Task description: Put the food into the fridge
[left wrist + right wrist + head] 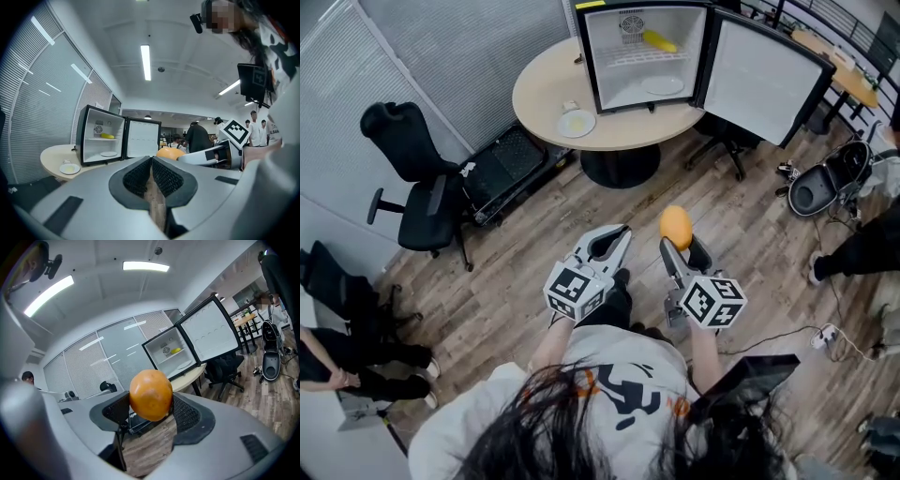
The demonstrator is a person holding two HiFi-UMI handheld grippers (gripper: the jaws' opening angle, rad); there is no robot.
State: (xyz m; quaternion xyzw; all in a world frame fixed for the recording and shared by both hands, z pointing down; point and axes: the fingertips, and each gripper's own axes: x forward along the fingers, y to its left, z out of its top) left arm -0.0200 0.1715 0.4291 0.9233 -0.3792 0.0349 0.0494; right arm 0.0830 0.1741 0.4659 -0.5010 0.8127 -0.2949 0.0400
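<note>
An orange fruit (675, 225) is pinched between the jaws of the right gripper (682, 247), both pads being pressed against its sides; it is held above the wooden floor (741, 211), well short of the counter (544, 89). The jaws of the left gripper (622, 234) are pressed together with nothing between them.

The fridge (645, 54) is set towards the far right edge of the round counter, its door (764, 80) swung wide open to the right. A yellow item (659, 41) is seen on its upper shelf and a white dish (664, 85) on its bottom. A plate (577, 123) is placed on the counter just beside the fridge's near left corner.

Black-and-white square markers are borne by the cube (712, 302) on each gripper; no lettering can be read on them.
</note>
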